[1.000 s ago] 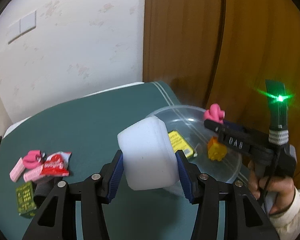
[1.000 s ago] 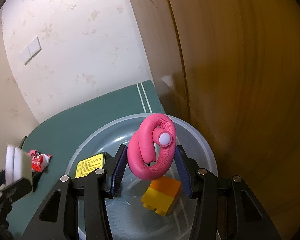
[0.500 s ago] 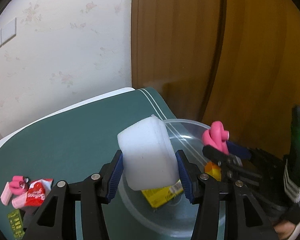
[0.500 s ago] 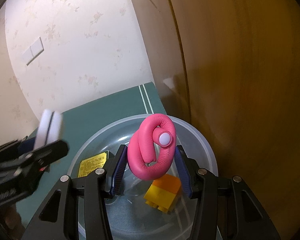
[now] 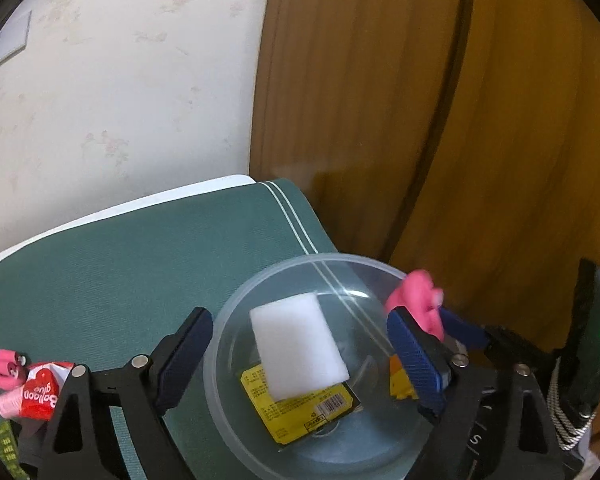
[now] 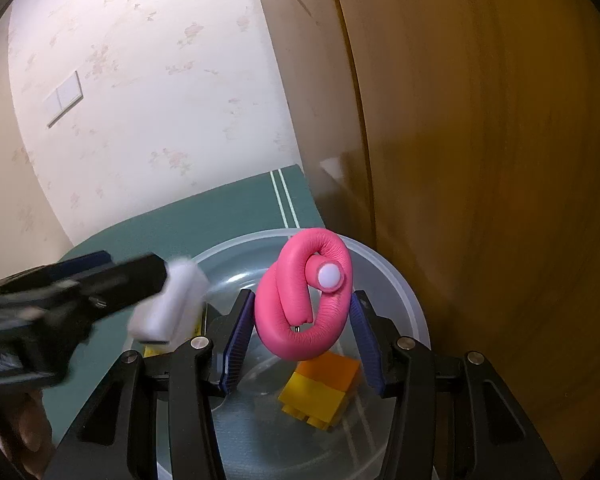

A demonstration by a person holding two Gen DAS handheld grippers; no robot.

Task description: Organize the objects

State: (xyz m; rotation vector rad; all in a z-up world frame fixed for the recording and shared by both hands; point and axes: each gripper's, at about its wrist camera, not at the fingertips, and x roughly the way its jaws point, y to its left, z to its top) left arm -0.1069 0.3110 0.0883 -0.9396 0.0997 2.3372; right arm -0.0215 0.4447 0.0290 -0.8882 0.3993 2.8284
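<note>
- Through the left wrist camera I see the clear bowl [image 5: 236, 320] holding a yellow packet [image 5: 300, 404]. The white block [image 5: 296, 348] sits over the packet between the left hand-held gripper [image 5: 300, 364] pads, which have just been opening and stand spread, clear of it. Green mat [image 5: 120, 264] covers the bench.
- From the right wrist camera, my right hand-held gripper [image 6: 300, 344] pinches the pink coil [image 6: 296, 300] above the bowl's yellow-orange brick [image 6: 320, 392]; wooden door [image 6: 480, 160] beside.
</note>
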